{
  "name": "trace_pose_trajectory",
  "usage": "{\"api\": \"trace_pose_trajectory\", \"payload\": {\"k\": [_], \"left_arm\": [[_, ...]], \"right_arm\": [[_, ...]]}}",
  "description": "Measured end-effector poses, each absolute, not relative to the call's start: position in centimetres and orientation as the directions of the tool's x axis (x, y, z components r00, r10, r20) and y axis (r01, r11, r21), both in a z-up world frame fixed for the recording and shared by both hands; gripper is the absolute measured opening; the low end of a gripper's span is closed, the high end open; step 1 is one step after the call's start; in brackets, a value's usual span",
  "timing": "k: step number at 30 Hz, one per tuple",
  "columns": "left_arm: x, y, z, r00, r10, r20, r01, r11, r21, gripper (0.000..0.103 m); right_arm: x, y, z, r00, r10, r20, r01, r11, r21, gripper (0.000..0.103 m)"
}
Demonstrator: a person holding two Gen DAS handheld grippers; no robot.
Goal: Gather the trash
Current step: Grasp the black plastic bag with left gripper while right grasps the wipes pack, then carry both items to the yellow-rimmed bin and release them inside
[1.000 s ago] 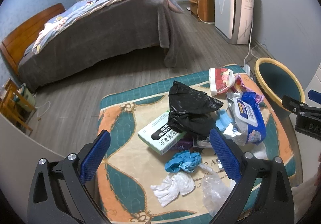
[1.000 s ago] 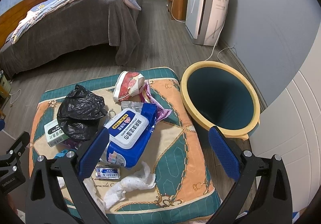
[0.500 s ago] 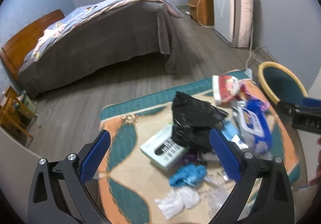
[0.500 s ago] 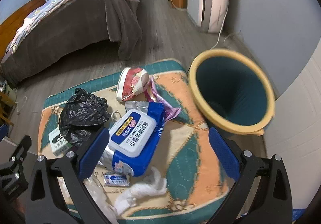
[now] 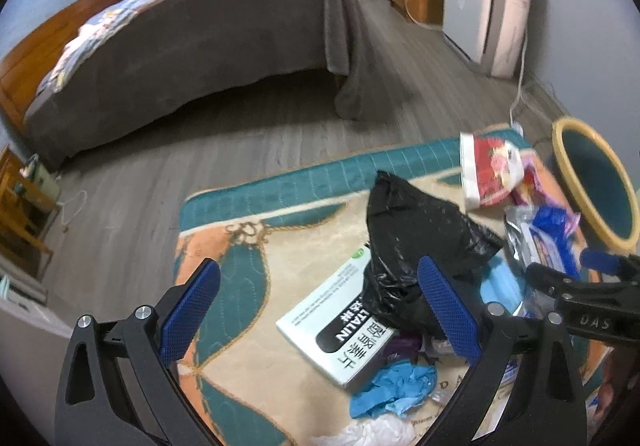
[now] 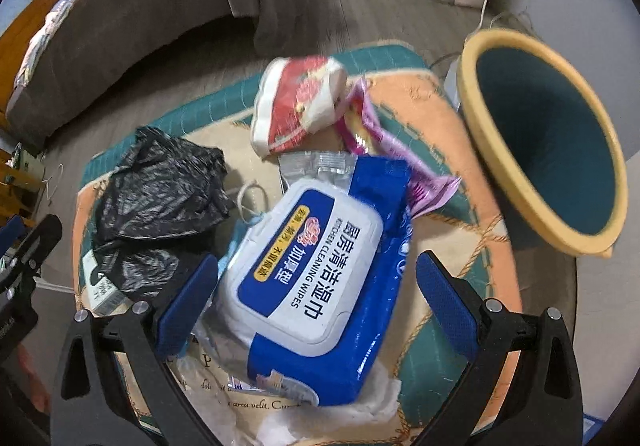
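Nothing collected yet — the bin (image 6: 540, 134) looks empty. Beside it lie the wipes pack (image 6: 320, 278) and black bag (image 5: 416, 246). Both the left gripper (image 5: 320, 310) and right gripper (image 6: 316, 306) gape wide, holding nothing.

Black bag (image 5: 416, 230) lies on box (image 5: 340, 326), seemingly touching.
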State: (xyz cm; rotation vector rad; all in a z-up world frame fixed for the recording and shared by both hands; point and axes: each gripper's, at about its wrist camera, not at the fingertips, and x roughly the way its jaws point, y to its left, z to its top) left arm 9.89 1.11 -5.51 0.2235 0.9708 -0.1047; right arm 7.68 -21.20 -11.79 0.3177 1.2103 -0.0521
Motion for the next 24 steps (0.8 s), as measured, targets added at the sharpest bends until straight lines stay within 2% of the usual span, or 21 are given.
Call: {"api": "trace_pose_trajectory", "payload": {"k": [3,7,8,9,10,11,13,18,24], "left_arm": [[10.1,0.0,-6.9,0.531,-0.015,-0.848,0.232,0.964,0.128,0.098],[10.7,-0.9,-8.4,0.489,-0.041,-0.871,0.253,0.963,0.097,0.092],[10.7,-1.1,-8.8,0.474,-0.049,-0.879,0.260,0.962,0.086,0.086],[10.8,-1.3,-9.3,0.451,-0.052,-0.891,0.272,0.959,0.082,0.069],[10.9,-1.5,-9.7,0.438,-0.050,-0.898,0.279,0.957,0.083,0.057],[10.9,-1.7,-9.9,0.429,-0.054,-0.901,0.286,0.955,0.079,0.053],[10.6,-2.1,-10.0,0.415,-0.085,-0.906,0.315,0.947,0.055,0.033],[9.7,-2.4,-8.3,0.470,-0.102,-0.877,0.327,0.943,0.066,0.029],[8.6,-2.3,-4.7,0.547,-0.135,-0.826,0.333,0.941,0.066,0.029]], "right_arm": [[7.6,-21.2,-12.5,0.337,0.158,-0.928,0.211,0.948,0.238,0.097],[7.4,-21.1,-12.4,0.342,0.185,-0.921,0.195,0.945,0.262,0.085],[7.3,-21.1,-12.2,0.344,0.185,-0.920,0.190,0.946,0.262,0.084],[7.4,-21.1,-12.2,0.348,0.182,-0.920,0.188,0.948,0.258,0.082],[7.2,-21.2,-12.0,0.352,0.182,-0.918,0.190,0.947,0.260,0.080],[7.1,-21.2,-11.9,0.355,0.186,-0.916,0.189,0.945,0.265,0.079],[6.9,-21.5,-11.5,0.363,0.186,-0.913,0.186,0.946,0.267,0.076],[6.2,-22.1,-9.1,0.416,0.155,-0.896,0.177,0.953,0.247,0.075],[4.4,-23.6,-4.4,0.485,0.122,-0.866,0.143,0.966,0.216,0.075]]}}
